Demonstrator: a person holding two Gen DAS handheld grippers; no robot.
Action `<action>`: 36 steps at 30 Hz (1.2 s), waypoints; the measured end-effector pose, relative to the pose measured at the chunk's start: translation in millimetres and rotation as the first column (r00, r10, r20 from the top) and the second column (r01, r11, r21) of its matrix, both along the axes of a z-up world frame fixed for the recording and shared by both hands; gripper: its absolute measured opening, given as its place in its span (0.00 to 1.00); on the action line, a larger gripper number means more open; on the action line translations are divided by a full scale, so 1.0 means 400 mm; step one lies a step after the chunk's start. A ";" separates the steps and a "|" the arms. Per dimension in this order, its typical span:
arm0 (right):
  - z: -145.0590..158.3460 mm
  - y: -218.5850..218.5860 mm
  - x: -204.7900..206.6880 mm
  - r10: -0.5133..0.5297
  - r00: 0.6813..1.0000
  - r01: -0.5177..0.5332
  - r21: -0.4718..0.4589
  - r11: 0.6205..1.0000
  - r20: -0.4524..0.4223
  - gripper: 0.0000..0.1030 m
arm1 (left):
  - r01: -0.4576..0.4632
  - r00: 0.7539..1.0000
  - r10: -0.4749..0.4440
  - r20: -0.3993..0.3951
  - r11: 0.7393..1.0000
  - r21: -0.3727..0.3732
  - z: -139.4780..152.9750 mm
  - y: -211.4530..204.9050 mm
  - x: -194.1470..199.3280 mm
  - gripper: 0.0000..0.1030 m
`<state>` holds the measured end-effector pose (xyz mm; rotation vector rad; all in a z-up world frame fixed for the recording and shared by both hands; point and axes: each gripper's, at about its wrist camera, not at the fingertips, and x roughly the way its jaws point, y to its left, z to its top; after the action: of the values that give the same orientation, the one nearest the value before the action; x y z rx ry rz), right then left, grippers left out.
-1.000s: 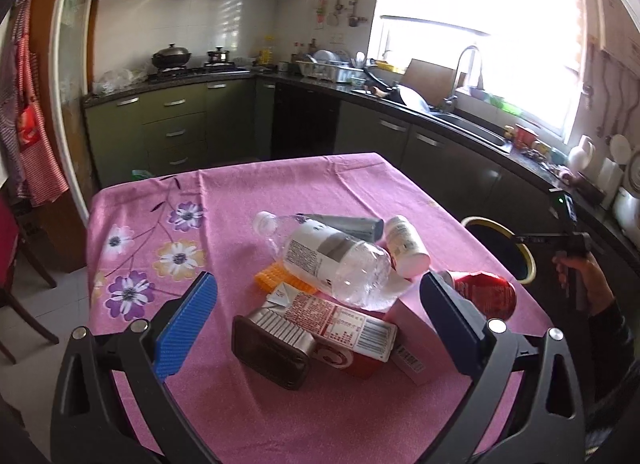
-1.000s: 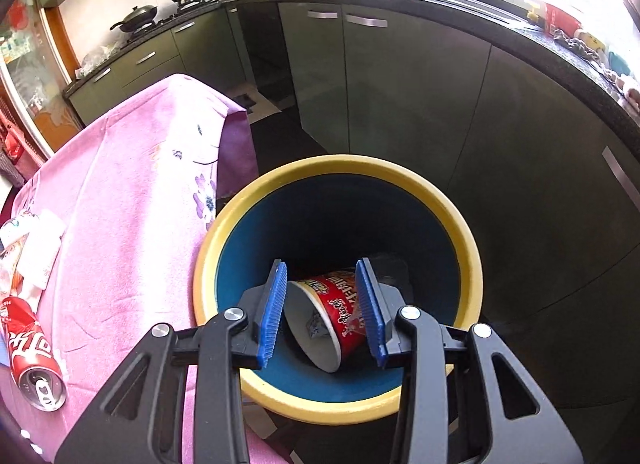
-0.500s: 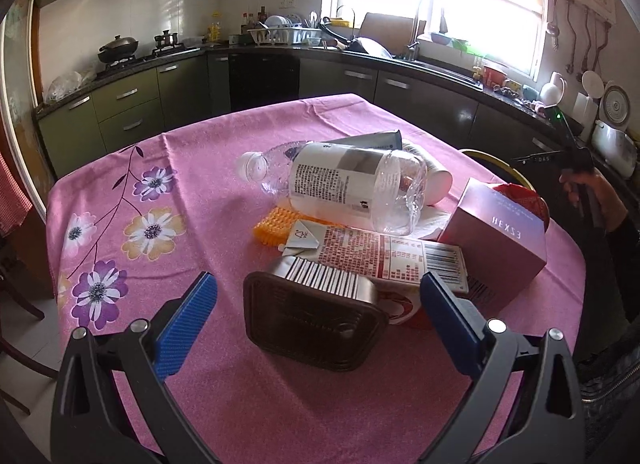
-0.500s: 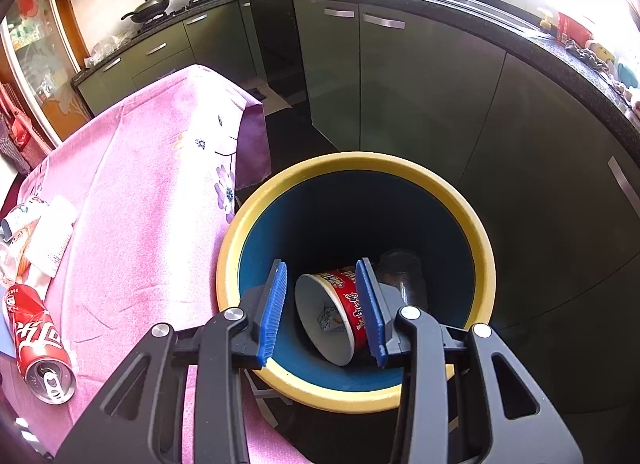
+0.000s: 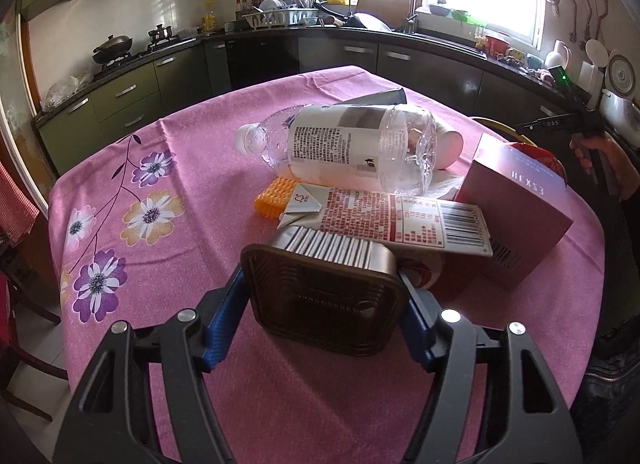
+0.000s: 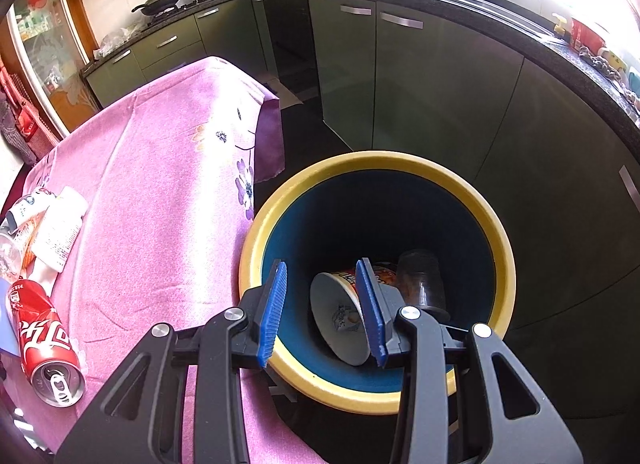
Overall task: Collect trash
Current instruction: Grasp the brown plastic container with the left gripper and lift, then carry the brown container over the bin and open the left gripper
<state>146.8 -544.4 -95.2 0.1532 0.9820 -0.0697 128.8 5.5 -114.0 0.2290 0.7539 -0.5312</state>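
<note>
Trash, a ribbed metal tin (image 5: 325,289), is lying at the near edge of the heap on the desk (image 5: 168,256), the left gripper (image 5: 320,322) clenching its sides for lifting, while the right gripper (image 6: 320,314) is hanging released and empty over the bin (image 6: 360,162), its load apparently dropped.

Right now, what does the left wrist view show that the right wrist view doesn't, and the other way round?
Left wrist only: the left gripper shut on the rectangular tin, with the flattened carton, the plastic bottle and the pink box piled behind it.

Right wrist only: the right gripper, open and empty above the yellow-rimmed bin; inside lie a noodle cup and a clear cup. A red can lies by the table edge.

Both: the pink tablecloth and the kitchen counter.
</note>
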 end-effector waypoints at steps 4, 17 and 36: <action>0.003 0.000 -0.009 0.000 1.000 0.000 0.004 1.000 0.005 0.35 | -0.020 1.000 0.020 0.001 1.000 -0.006 0.015 0.015 -0.018 0.64; 0.023 -0.019 -0.055 -0.011 0.999 0.009 0.026 1.000 0.052 0.35 | 0.059 0.993 -0.059 0.106 0.998 0.006 0.240 -0.106 -0.089 0.64; 0.084 -0.219 -0.304 -0.158 0.975 0.151 0.055 0.987 0.157 0.35 | 0.419 0.908 -0.419 -0.007 0.908 0.006 0.277 -0.973 0.094 0.64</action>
<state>25.2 -632.0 -61.5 0.2705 0.8091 -0.1769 166.3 -383.8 -3.1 0.4018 0.7139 -0.9383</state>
